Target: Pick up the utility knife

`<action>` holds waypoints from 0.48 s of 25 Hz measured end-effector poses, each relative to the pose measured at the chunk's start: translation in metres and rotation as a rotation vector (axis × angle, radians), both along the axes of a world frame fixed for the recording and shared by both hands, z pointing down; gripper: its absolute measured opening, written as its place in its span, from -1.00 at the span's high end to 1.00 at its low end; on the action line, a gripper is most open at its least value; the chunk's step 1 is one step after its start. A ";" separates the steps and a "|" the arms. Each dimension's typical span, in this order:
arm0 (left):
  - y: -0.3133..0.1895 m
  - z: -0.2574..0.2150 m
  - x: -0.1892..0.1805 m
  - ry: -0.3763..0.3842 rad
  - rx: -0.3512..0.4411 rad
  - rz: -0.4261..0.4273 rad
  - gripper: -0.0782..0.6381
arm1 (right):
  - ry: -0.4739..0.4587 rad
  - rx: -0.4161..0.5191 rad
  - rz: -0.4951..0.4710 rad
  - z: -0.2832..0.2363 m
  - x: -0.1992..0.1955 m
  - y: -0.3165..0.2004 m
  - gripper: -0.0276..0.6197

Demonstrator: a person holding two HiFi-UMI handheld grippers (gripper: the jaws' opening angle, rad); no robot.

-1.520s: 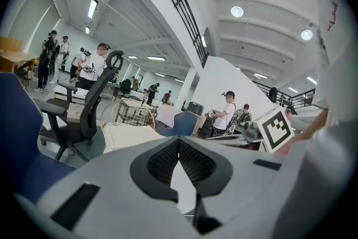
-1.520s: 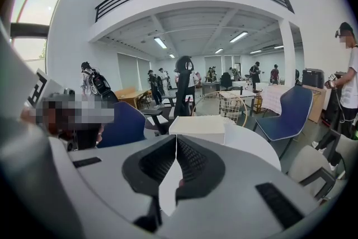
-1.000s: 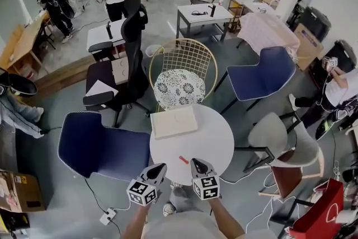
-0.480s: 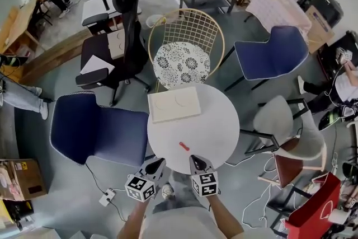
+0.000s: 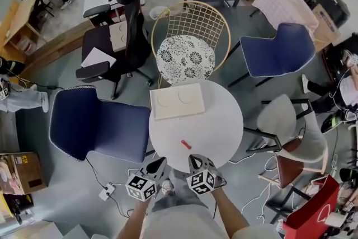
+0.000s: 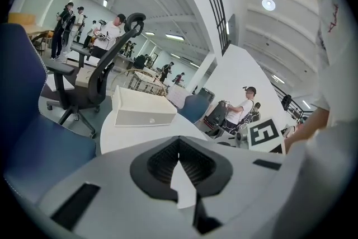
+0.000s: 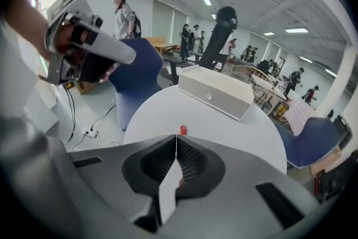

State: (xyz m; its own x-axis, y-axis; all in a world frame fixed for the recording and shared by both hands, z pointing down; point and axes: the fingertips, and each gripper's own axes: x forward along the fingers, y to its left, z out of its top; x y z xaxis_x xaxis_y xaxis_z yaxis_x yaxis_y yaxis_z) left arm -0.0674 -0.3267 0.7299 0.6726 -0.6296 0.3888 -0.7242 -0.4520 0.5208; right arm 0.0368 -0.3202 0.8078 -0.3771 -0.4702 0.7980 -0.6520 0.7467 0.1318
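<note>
The red utility knife point(image 5: 185, 144) lies on the round white table point(image 5: 218, 126), near its front edge. In the right gripper view the knife point(image 7: 182, 130) shows just past the jaw tips, with its near end hidden behind them. My right gripper point(image 5: 196, 160) is shut and empty, pointing steeply down just short of the knife. My left gripper point(image 5: 159, 163) hovers beside it at the table's front edge, also shut with nothing in it. The jaws meet tip to tip in both the left gripper point(image 6: 179, 140) and the right gripper point(image 7: 176, 137).
A white flat box point(image 5: 178, 101) lies on the far side of the table. Chairs ring the table: blue point(image 5: 95, 126) at left, gold wire point(image 5: 187, 25) behind, blue point(image 5: 277, 56) and grey point(image 5: 285, 126) at right. A power strip point(image 5: 106, 192) lies on the floor.
Both grippers have sunk toward the table's front edge. The right one has rolled and tipped further down. The knife has not moved.
</note>
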 end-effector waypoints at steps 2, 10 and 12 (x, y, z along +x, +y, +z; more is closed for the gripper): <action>-0.001 0.000 -0.003 0.000 -0.001 -0.008 0.75 | 0.023 -0.014 -0.042 0.008 -0.003 0.002 0.86; 0.002 0.007 -0.007 -0.006 -0.017 -0.017 0.75 | -0.015 -0.119 -0.004 0.025 -0.006 -0.006 0.86; 0.001 0.008 -0.007 -0.003 -0.021 -0.019 0.75 | -0.014 -0.140 -0.010 0.030 -0.006 -0.010 0.84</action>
State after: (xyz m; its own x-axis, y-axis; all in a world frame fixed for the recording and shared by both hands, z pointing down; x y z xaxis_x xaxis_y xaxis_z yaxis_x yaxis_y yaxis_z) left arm -0.0741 -0.3256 0.7376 0.6591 -0.6341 0.4044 -0.7344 -0.4270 0.5275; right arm 0.0306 -0.3305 0.8379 -0.3927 -0.3512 0.8500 -0.6458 0.7633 0.0170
